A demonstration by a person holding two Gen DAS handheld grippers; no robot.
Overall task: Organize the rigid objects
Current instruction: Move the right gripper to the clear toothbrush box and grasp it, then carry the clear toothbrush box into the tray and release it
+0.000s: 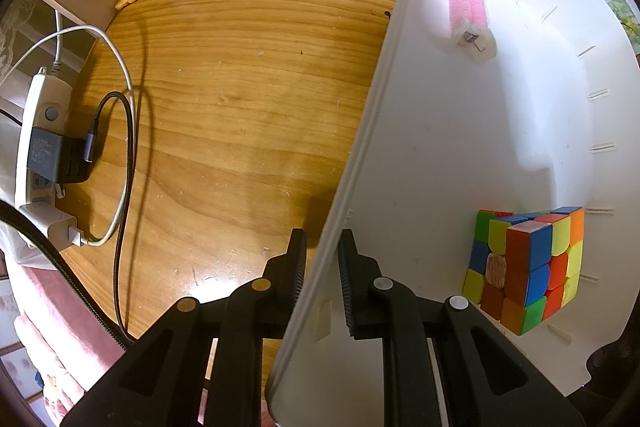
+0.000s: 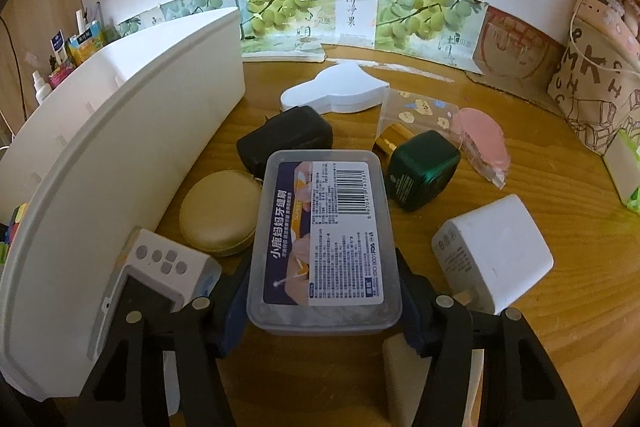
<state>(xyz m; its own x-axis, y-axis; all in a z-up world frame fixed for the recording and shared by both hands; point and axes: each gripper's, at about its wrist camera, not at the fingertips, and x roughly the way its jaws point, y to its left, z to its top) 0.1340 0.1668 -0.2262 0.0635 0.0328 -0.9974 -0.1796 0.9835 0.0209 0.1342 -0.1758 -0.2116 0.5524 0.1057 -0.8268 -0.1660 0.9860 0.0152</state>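
My left gripper [image 1: 322, 247] points down and is shut on the side wall of a white bin [image 1: 440, 147]. Inside the bin lie a colourful puzzle cube [image 1: 528, 267] and a pink hair roller clip [image 1: 468, 3]. In the right wrist view, a clear plastic box with a barcode label [image 2: 324, 227] sits lengthwise between my right gripper's [image 2: 322, 263] fingers, which press on its two long sides. The white bin [image 2: 120, 131] curves along the left of that view.
Around the box on the wooden table lie a black adapter [image 2: 288, 135], gold round case [image 2: 220, 211], green box [image 2: 424, 171], white charger [image 2: 496, 255], white buttoned device [image 2: 168, 267] and pink tape dispenser [image 2: 484, 143]. A power strip with cables [image 1: 40, 155] lies left of the bin.
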